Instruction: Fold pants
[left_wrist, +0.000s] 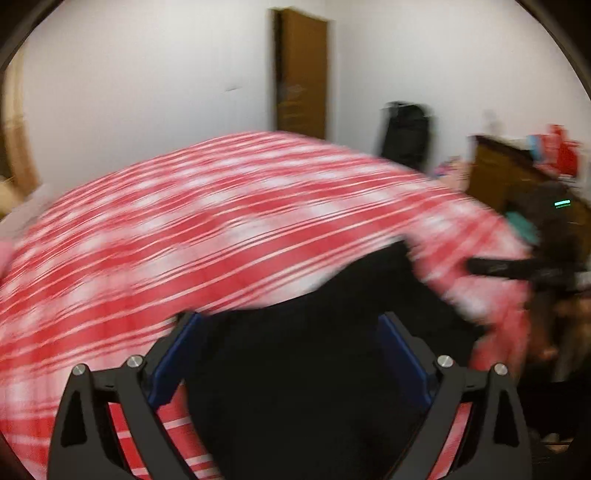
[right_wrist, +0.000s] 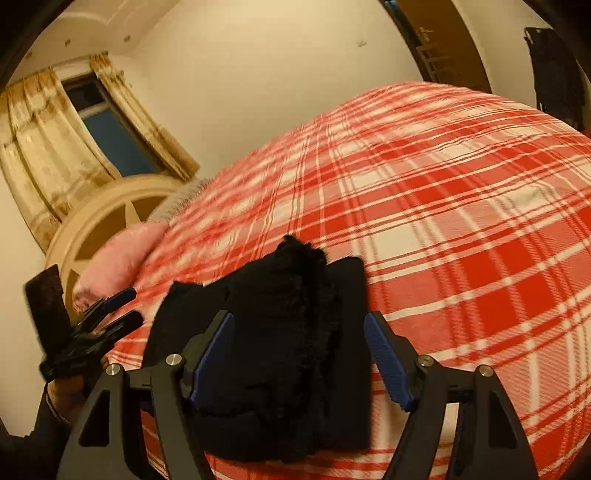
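- Nearest to us, the right claw (right_wrist: 299, 354) stands spread wide, released, its blue pads (right_wrist: 388, 358) on either side of the black pants (right_wrist: 280, 332) but apart from the cloth.
- The pants lie as a compact dark bundle on the bed, right between those jaws and running away from the claw, with a fuzzy edge on top; we judge the fold well along, perhaps ready for a last tidy or press.
- The left claw (left_wrist: 291, 354) is also spread open, with the pants (left_wrist: 314, 350) filling the gap between its pads in a blurred view; we cannot tell whether the pads touch the fabric.
- In the right wrist view the left claw (right_wrist: 110, 314) shows at the left edge, beside the bundle's left end, its fingers looking close together from that angle, so each claw is near one side of the pants.
- Under the pants, the red plaid blanket (right_wrist: 443, 221) covers the bed and lies fairly smooth; nothing on it blocks a move inward.
- Further off, a pink pillow (right_wrist: 118, 254) sits by the cream headboard (right_wrist: 103, 206), well clear of the bundle.
- Beyond are the curtained window (right_wrist: 107, 129), a brown door (left_wrist: 301, 74) and a cluttered dresser (left_wrist: 517, 166), none in the way.
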